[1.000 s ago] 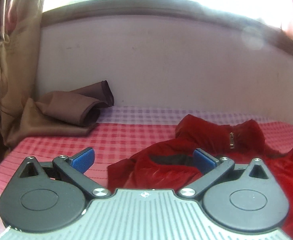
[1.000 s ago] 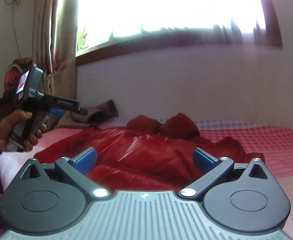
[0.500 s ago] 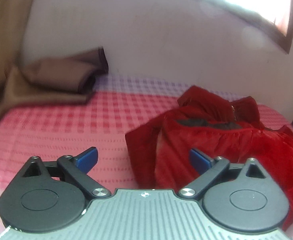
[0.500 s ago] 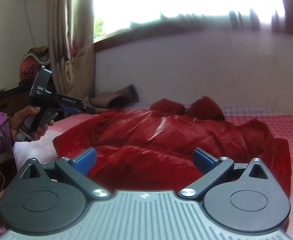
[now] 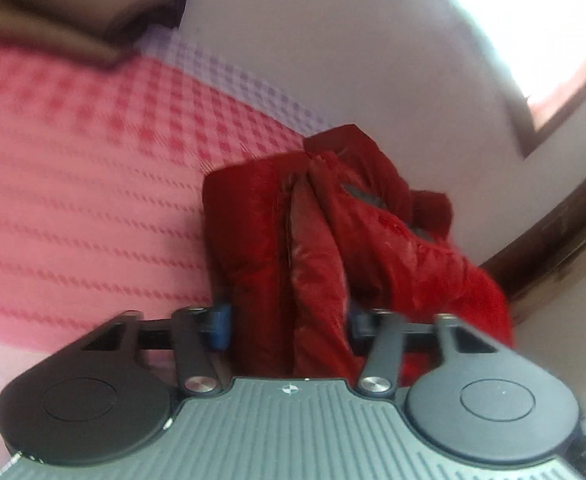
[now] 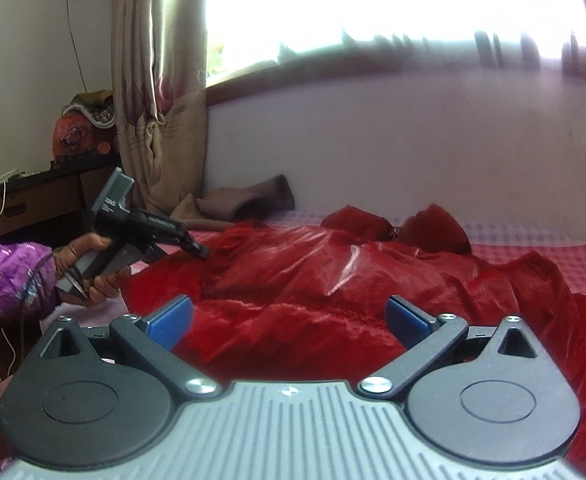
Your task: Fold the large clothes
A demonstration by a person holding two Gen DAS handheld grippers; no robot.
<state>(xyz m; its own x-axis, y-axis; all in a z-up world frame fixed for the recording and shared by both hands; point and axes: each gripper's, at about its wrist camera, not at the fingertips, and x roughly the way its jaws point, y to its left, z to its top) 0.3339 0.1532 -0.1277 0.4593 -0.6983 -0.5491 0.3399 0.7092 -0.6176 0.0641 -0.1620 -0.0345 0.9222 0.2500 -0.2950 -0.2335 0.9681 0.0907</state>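
Left gripper (image 5: 287, 322): jaws have just been closing; a fold of jacket edge sits between the pads, contact looks made.
Jacket (image 6: 333, 276): red, shiny, puffy; sprawled on the checked bed (image 5: 93, 160). Likely light, soft, slippery; bunches easily.
Hold: probably best at hem or seam, not slick panels.
Right gripper (image 6: 289, 316): jaws wide apart, empty, above the near hem.

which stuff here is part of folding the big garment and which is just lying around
Part of the job:
- shiny red padded jacket, spread on the pink checked bed sheet
- left tongs, just closing around the jacket's edge
- right tongs, open over the jacket

Just lying about:
- brown folded cloth by the wall
- beige patterned curtain
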